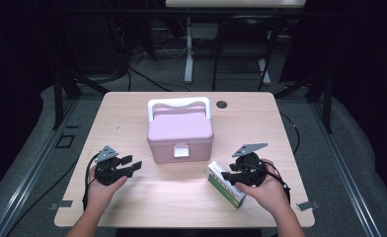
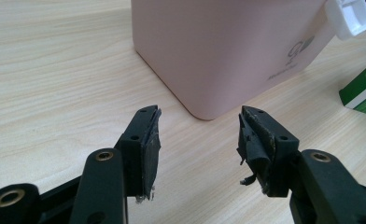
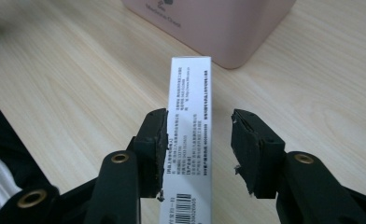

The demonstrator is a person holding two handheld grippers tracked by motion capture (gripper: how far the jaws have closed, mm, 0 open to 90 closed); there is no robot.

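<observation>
The small green-and-white carton (image 1: 225,183) stood on its long edge on the table (image 1: 181,197), near the front right part of the top and just ahead of my right hand (image 1: 269,190). In the high view its long axis ran on a slant, the far end toward the middle of the table and the near end toward the front edge. In the right gripper view the carton (image 3: 190,140) ran straight away from the camera, its narrow white printed face up, a barcode at the near end and the far end pointing at the pink box (image 3: 209,23).

My right gripper (image 3: 197,154) straddled the near part of that carton. One pad (image 3: 157,144) lay against the carton's side or a hair from it; I could not tell which. The other pad (image 3: 246,149) stood clear of it, with bare table showing in the gap. So the jaws were spread wide and not clamped on the carton.

The pink box (image 1: 180,134) sat at the middle of the table, lid down, white handle (image 1: 178,103) at the back and white latch (image 1: 181,150) on the front face. The carton lay near its front right corner, apart from it.

My left gripper (image 1: 132,165), in my left hand (image 1: 105,185), was at the front left, its jaws spread with nothing between them. In the left gripper view they (image 2: 200,140) pointed at the box's near corner (image 2: 204,109), short of it, with a green corner of the carton (image 2: 364,86) at the right edge.
</observation>
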